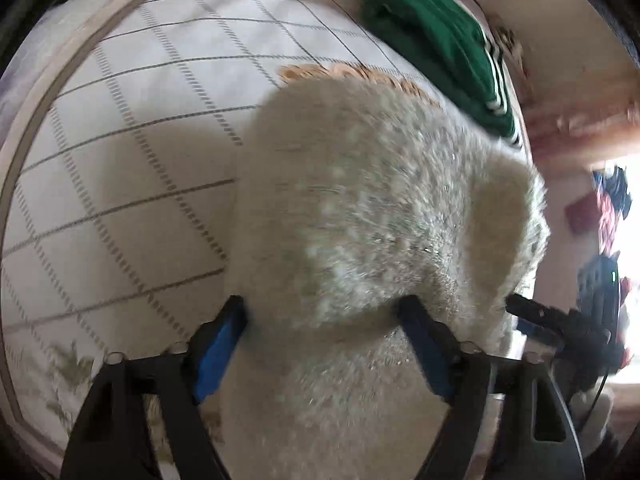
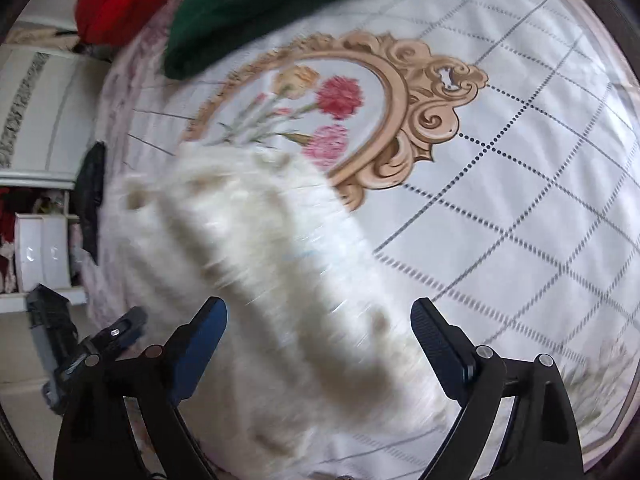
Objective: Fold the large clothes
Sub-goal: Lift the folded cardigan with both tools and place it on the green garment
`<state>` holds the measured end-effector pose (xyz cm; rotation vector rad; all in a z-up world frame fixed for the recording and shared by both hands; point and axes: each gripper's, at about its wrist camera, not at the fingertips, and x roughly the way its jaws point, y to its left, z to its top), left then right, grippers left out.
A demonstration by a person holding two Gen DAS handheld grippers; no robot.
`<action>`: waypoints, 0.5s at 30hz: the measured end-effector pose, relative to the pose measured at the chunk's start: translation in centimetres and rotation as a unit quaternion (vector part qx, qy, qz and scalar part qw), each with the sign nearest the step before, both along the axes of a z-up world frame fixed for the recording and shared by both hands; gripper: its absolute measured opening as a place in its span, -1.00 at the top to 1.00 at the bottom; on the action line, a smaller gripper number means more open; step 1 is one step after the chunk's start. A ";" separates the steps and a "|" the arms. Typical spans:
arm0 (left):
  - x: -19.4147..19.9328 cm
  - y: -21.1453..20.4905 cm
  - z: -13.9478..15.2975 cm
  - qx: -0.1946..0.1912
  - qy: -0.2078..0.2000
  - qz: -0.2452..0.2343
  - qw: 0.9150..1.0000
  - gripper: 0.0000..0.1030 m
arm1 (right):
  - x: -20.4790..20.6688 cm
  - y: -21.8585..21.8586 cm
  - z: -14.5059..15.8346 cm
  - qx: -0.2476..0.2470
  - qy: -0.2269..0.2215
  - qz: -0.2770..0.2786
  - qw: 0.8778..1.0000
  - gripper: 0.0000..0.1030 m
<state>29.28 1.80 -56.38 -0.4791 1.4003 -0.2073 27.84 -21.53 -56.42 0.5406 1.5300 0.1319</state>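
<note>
Left wrist view had my left gripper (image 1: 324, 316) wide open over the fluffy white garment (image 1: 380, 208) on the bedspread (image 1: 140, 140). Right gripper (image 2: 318, 320) was open too, garment smeared by blur, its edges hard to trace.

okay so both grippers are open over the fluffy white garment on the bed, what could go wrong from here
1. The fluffy white garment is thick; the open left gripper may pinch only pile, and the fabric could slip out.
2. The right gripper is open with the fabric below it unheld, so the garment may slump out of shape.
3. The green garment lies close by on the bedspread; a wide fold could drag it.
</note>
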 end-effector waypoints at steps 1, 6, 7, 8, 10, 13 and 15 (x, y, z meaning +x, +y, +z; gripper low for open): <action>0.3 -0.4 -0.3 -0.001 -0.003 -0.007 1.000 -0.85 | 0.3 -0.5 -1.2 0.005 0.010 0.010 1.000 -0.84; 0.5 -1.0 0.3 -0.012 -0.033 0.003 0.999 -0.86 | 1.5 0.8 -6.7 0.089 0.059 0.054 0.993 -0.84; 0.3 -1.3 1.1 -0.006 -0.046 0.006 0.999 -0.85 | 1.7 1.0 -6.9 0.091 0.048 0.055 0.993 -0.83; 0.1 -1.7 1.8 0.001 -0.059 0.004 0.998 -0.82 | 1.7 1.3 -6.9 0.102 0.044 0.056 0.992 -0.74; 0.0 -2.6 3.2 0.026 -0.079 -0.002 0.997 -0.81 | 1.8 1.5 -6.3 0.122 0.041 0.052 0.990 -0.18; 0.5 -3.4 5.2 0.031 -0.089 -0.001 0.996 -0.81 | 1.8 1.1 -5.1 0.151 0.038 0.022 0.988 0.06; 1.1 -3.8 6.4 0.030 -0.091 -0.002 0.995 -0.79 | 1.7 0.8 -4.4 0.157 0.039 0.008 0.987 0.11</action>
